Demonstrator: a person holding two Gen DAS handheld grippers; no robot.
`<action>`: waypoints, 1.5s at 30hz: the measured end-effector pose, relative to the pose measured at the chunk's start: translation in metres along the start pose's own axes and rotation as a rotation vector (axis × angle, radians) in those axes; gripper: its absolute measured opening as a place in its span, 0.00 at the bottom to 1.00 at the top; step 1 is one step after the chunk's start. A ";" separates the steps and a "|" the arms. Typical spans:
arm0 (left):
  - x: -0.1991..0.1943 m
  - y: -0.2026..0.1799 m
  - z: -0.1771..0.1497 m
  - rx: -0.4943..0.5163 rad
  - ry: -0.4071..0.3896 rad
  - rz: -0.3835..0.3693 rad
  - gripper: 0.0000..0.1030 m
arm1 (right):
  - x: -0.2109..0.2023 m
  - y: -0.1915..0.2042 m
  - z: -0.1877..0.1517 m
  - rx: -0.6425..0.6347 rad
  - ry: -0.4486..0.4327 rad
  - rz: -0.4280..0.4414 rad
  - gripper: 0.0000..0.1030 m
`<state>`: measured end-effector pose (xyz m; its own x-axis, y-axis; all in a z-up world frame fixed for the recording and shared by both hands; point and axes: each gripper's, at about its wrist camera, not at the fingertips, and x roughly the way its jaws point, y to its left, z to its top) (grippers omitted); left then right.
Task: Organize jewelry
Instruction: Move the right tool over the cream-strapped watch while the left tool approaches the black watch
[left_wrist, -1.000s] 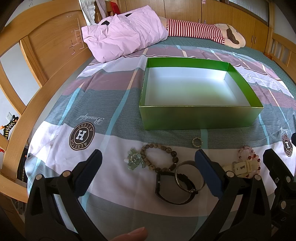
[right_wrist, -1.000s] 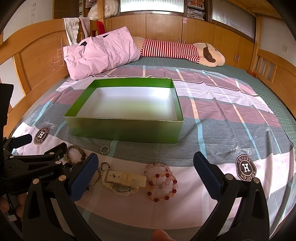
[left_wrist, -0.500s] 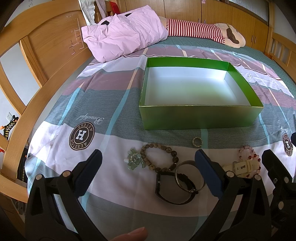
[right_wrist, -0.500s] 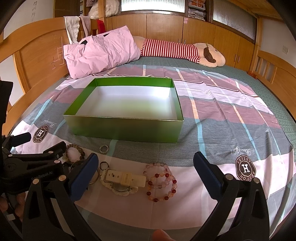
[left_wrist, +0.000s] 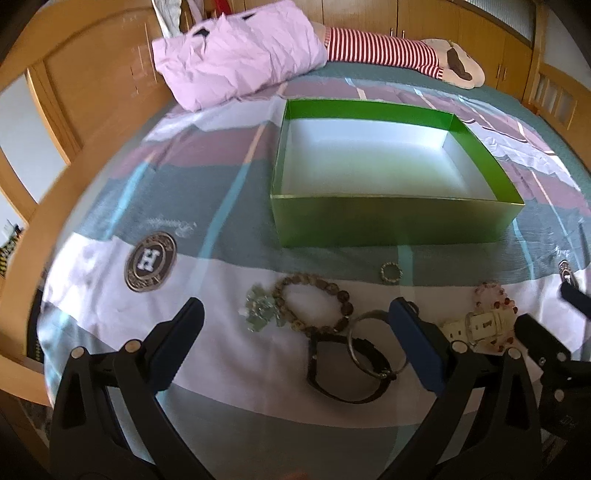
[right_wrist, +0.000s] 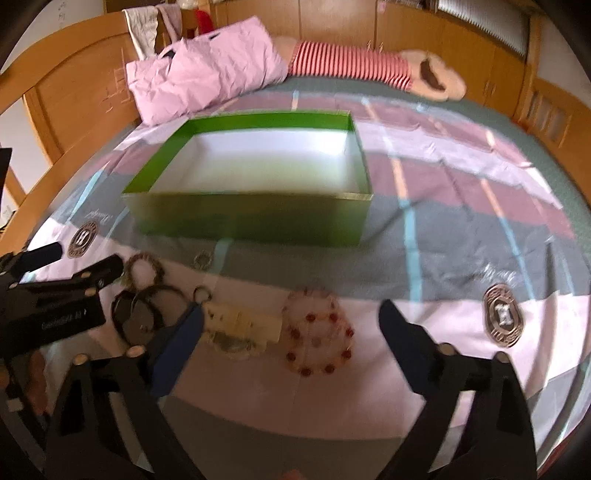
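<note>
An empty green box (left_wrist: 395, 221) stands on the bedspread, its near wall facing me. Jewelry lies in front of it: a brown bead bracelet (left_wrist: 314, 299), a green stone charm (left_wrist: 260, 312), a small ring (left_wrist: 390, 272), a silver bangle (left_wrist: 373, 343) over a black band (left_wrist: 343, 373), and a white watch (right_wrist: 240, 325). My left gripper (left_wrist: 295, 325) is open above the brown bracelet and bangle. My right gripper (right_wrist: 291, 315) has its jaws closing. The pink and red bead bracelet (right_wrist: 317, 332) lies between them, untouched by the pads.
A pink folded quilt (left_wrist: 240, 48) and a striped plush toy (left_wrist: 388, 51) lie at the far end of the bed. A wooden bed frame (left_wrist: 92, 92) runs along the left side. The two grippers sit close together, side by side.
The right gripper's jaws have narrowed and it has tipped down closer over the pink and red beads. The left gripper has barely moved. The jewelry lies as before.
</note>
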<state>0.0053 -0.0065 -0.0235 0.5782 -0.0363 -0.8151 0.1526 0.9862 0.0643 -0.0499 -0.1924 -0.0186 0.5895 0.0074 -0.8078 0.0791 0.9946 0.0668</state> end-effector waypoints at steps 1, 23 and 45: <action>0.001 0.001 0.000 -0.007 0.007 -0.011 0.98 | 0.001 0.000 -0.001 0.000 0.013 0.028 0.74; 0.009 0.015 -0.005 -0.106 0.083 -0.048 0.77 | 0.014 -0.045 0.013 0.161 -0.020 0.011 0.00; 0.037 0.034 -0.018 -0.205 0.298 -0.173 0.50 | 0.019 0.017 0.004 -0.113 0.045 0.134 0.62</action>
<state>0.0170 0.0290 -0.0618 0.2953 -0.1862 -0.9371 0.0468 0.9825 -0.1804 -0.0344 -0.1756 -0.0300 0.5522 0.1428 -0.8214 -0.0899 0.9897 0.1116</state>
